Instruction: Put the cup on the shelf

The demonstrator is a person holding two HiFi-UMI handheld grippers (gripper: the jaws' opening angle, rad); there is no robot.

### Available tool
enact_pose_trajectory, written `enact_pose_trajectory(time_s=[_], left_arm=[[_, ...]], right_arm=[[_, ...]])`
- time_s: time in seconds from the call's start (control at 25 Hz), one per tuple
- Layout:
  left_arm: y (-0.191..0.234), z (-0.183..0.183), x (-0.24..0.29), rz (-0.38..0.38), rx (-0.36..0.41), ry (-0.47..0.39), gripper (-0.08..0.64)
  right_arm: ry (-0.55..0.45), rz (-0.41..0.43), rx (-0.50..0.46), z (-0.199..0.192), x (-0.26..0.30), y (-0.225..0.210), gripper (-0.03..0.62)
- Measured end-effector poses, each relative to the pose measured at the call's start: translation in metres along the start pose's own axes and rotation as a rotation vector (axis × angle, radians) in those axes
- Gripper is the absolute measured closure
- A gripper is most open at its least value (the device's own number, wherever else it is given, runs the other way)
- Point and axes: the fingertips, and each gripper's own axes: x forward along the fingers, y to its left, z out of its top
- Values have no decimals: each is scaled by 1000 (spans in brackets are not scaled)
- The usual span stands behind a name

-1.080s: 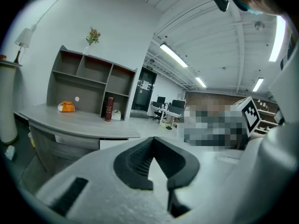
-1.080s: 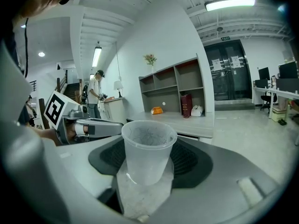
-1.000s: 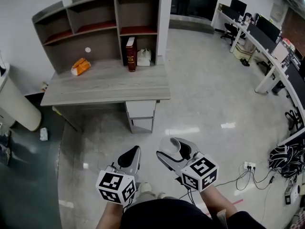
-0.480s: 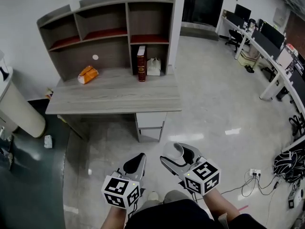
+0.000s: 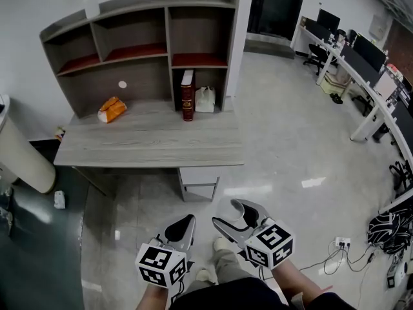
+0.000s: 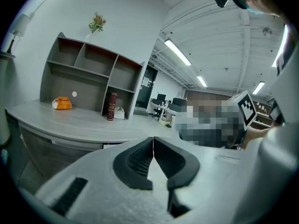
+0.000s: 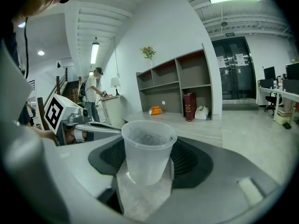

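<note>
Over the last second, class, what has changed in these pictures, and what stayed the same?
The person has stepped toward the desk, one foot now forward between the grippers. Nothing was taken or let go: the right gripper still holds the cup, the left gripper stays shut and empty.

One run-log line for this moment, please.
left gripper: shut, empty | right gripper: shut on cup, upright | shelf: ahead, cup not yet placed | desk: orange packet, red book, white bag
</note>
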Motion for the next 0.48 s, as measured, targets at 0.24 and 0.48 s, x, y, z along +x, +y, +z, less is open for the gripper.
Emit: enact_pose_trajectory(time_s=[0.24, 0.48], left_arm=[[11, 22, 44, 33, 10, -13, 561], [24, 49, 81, 62, 17, -28, 561]], right_arm=[[1, 46, -21, 18, 19, -40, 305], [-13, 89, -39, 41, 37, -75, 305]])
